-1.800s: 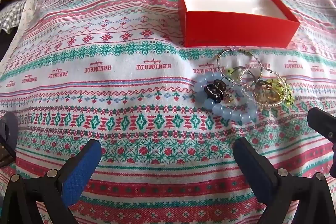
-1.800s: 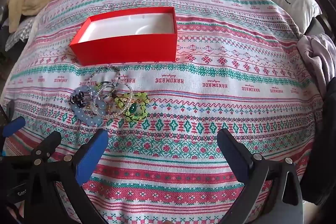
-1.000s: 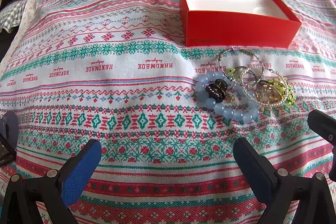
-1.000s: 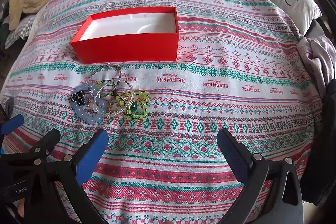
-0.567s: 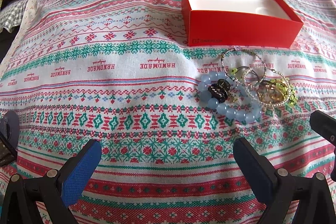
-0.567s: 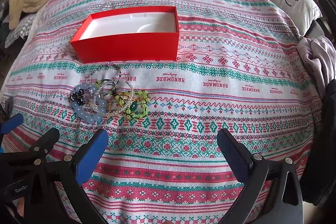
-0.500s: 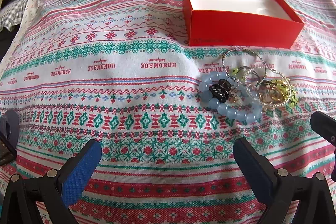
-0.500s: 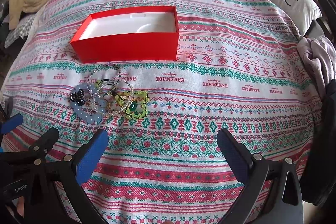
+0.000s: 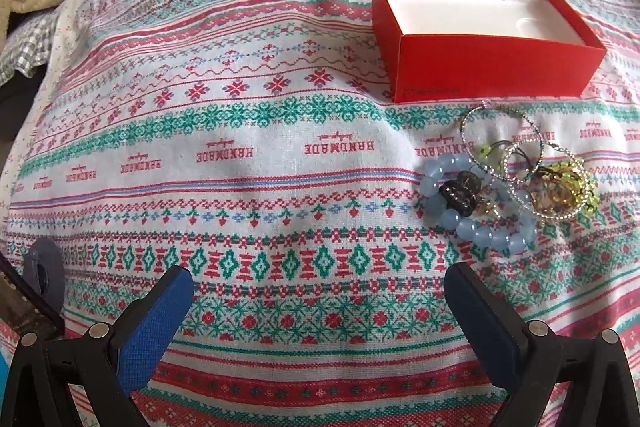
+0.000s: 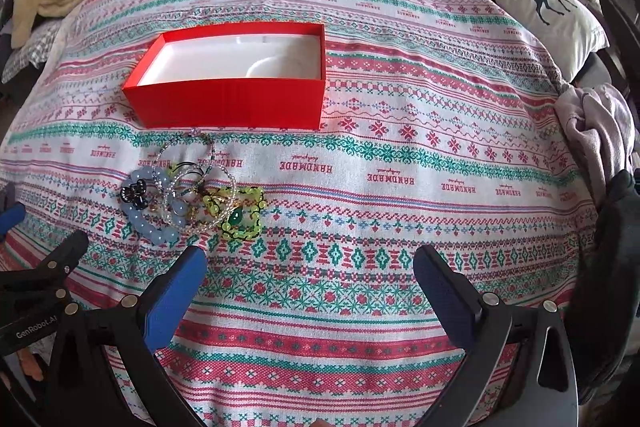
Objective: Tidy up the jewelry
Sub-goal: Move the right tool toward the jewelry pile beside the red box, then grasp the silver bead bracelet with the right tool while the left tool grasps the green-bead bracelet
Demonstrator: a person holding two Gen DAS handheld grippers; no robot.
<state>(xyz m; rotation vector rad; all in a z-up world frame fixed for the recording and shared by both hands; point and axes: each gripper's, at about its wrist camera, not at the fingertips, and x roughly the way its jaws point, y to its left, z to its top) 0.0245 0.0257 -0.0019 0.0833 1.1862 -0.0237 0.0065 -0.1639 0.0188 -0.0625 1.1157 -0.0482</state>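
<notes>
Both grippers hang wide apart over the bedspread; the jewelry sits in a heap, none yet boxed.

From the left wrist view, the left gripper (image 9: 318, 301) hovers with its jaws spread and empty, the jewelry pile (image 9: 508, 185) lying ahead and to its right, just in front of the red box (image 9: 492, 63), which stands open, I'd guess as the place to put the pieces. A blue bead bracelet (image 9: 460, 215) lies nearest this gripper. From the right wrist view, the right gripper (image 10: 310, 275) is likewise spread and holding nothing, with the tangle ahead to its left, a green bead bracelet (image 10: 242, 213) on its near edge. The patterned bedspread (image 10: 400, 147) carries everything.
</notes>
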